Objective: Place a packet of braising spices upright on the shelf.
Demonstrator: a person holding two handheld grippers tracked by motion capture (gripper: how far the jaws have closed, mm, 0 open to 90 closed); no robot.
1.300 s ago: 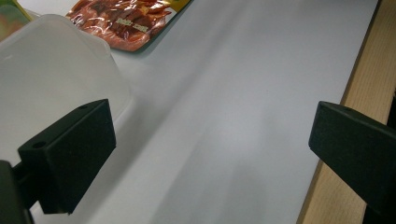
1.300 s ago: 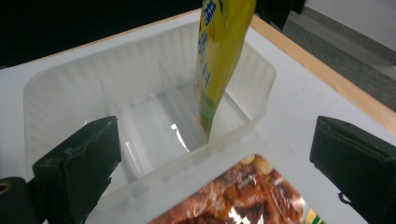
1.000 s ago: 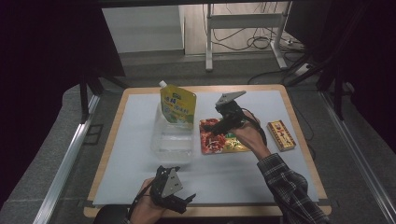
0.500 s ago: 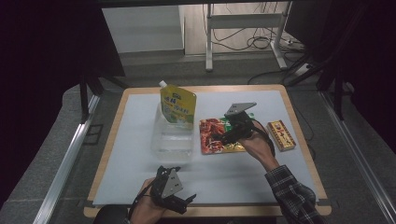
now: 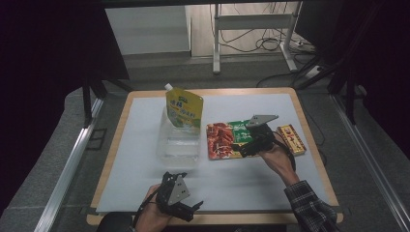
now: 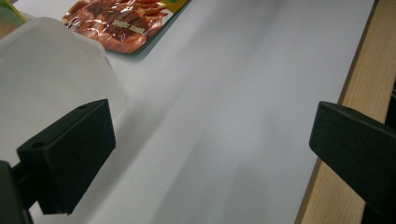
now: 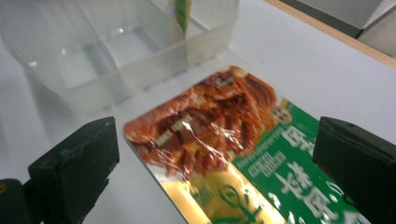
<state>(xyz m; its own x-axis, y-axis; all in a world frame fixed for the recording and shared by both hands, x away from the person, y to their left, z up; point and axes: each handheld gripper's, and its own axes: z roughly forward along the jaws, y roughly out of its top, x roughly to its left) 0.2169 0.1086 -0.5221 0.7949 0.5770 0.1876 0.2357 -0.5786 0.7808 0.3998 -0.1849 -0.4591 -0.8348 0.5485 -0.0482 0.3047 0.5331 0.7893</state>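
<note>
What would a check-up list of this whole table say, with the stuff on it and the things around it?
Surface: white sheet on a wooden table, flat.
Job's things: red and green food packet lying flat; clear plastic bin beside it.
Clutter: yellow spout pouch standing in the bin's far end; small red and gold box at the right.
Grippers: right hand-held gripper open, jaws on either side of the packet's end; left hand-held gripper open at the near edge, holding nothing.
Cables: black lead by the right hand; loose wires on the floor beyond.
Surroundings: metal stand, grey floor, dark room.
</note>
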